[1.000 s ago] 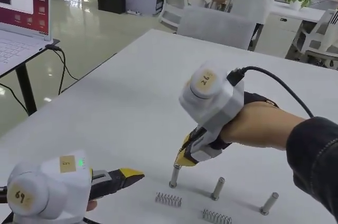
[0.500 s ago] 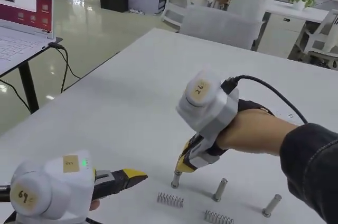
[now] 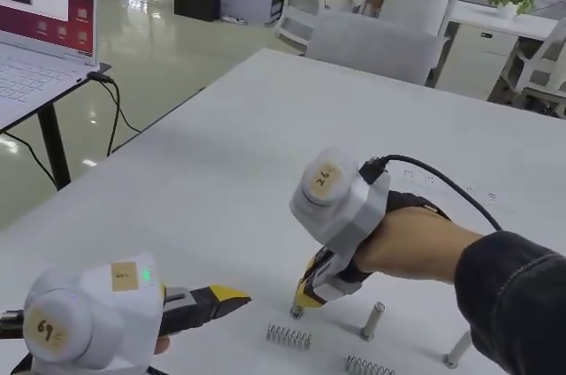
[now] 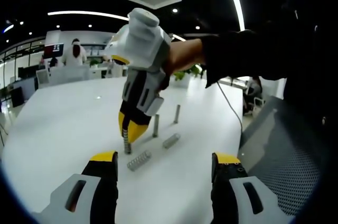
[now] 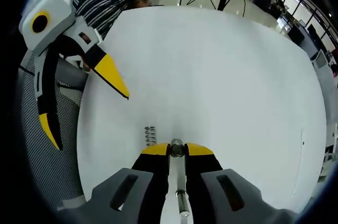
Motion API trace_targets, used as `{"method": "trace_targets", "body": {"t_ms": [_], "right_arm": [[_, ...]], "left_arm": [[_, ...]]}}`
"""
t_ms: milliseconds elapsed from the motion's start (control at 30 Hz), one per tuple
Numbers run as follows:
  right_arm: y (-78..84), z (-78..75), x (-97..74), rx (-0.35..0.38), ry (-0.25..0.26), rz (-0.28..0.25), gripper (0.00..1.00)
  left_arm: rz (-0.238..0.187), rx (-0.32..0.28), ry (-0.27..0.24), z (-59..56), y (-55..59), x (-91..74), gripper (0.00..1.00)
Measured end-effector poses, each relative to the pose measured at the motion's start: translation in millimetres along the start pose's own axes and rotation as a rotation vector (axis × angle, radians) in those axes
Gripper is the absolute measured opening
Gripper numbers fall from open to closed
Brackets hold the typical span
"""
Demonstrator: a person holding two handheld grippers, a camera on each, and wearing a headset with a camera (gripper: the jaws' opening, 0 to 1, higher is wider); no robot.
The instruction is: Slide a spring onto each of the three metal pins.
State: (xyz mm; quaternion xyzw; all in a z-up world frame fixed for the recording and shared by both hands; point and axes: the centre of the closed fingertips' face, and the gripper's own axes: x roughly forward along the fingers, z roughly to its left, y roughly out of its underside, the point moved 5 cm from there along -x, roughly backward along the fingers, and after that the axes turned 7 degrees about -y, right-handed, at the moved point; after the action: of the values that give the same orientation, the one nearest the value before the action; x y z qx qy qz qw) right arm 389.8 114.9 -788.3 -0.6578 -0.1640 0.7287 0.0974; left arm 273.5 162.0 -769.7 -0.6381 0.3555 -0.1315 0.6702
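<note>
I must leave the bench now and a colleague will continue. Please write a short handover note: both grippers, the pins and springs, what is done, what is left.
Right gripper: fingers shut on a spring over the first pin.
Left gripper: open, empty, above the table.
Second pin and third pin: upright, bare.
Loose spring and another spring: lying flat before the pins.
Done: the first spring seems partly on; not released.
Left: seat it, then fit the other two.
</note>
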Motion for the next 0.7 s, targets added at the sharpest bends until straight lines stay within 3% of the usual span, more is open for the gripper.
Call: {"method": "trace_targets", "body": {"t_ms": [700], "right_arm": [[6.0,1.5,3.4,-0.01,0.01,0.0,0.13]], "left_arm": [[0.005,0.005,0.002,0.1,0.3,0.5,0.67]]}}
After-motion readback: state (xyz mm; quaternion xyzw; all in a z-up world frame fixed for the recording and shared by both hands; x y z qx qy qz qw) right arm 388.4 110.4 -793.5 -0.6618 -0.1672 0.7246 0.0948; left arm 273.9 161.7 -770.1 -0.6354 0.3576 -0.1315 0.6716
